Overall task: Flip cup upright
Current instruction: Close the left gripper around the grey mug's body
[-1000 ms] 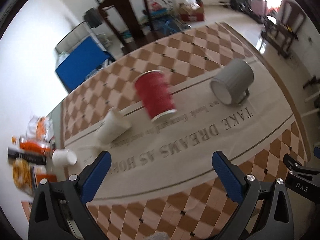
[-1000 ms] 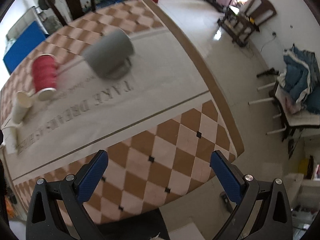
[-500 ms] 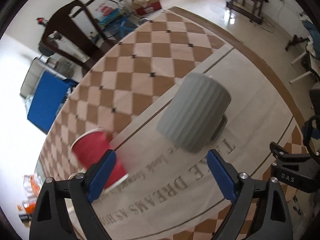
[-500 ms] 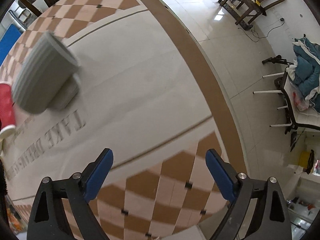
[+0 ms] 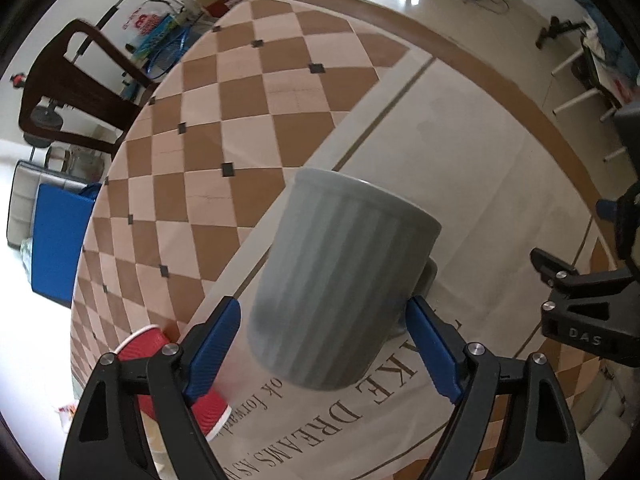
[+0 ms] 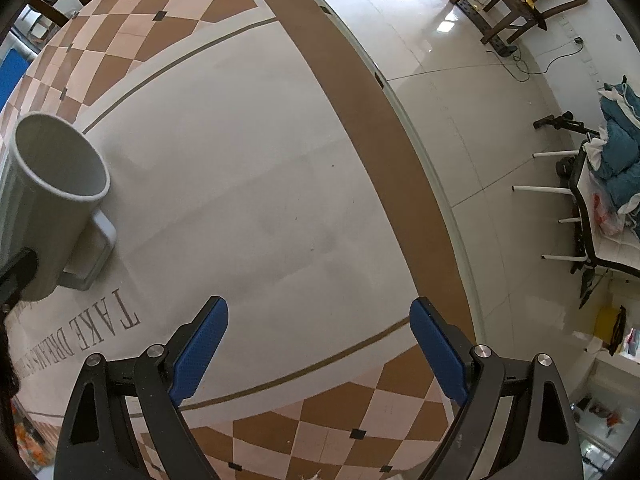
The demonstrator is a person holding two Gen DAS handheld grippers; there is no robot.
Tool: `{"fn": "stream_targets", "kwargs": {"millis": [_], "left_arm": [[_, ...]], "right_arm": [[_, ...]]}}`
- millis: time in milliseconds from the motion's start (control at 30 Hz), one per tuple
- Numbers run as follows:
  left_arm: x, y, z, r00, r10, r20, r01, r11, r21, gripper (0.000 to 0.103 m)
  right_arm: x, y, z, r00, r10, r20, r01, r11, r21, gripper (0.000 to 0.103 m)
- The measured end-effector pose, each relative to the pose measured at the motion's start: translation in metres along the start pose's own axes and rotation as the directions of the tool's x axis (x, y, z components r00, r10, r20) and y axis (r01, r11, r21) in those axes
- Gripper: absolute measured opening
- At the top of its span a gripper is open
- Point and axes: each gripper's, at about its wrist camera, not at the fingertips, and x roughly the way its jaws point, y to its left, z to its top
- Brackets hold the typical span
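Observation:
A grey ribbed mug lies on its side on the tablecloth, its handle against the cloth. The right wrist view shows its open mouth and handle at the left edge. My left gripper is open with its blue pads on either side of the mug's body, close to it but apart from it. My right gripper is open and empty above bare cream cloth, to the right of the mug. It also shows at the right edge of the left wrist view.
A red paper cup lies on its side behind my left finger. The table edge runs to the right, with tiled floor beyond. A dark wooden chair stands at the far side. A blue box stands on the floor at the left.
My left gripper has swung from the red cup to the grey mug and closed in until its jaws straddle it. My right gripper has moved forward over the cloth.

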Motion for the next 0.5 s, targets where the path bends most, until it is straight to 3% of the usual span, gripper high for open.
{"fn": "stream_targets", "kwargs": {"millis": [500], "left_arm": [[0.015, -0.007, 0.006, 1.0, 0.006, -0.028, -0.002, 0.994, 0.113, 0.084]], "right_arm": [[0.014, -0.019, -0.004, 0.999, 0.005, -0.032, -0.003, 0.999, 0.043, 0.093]]}}
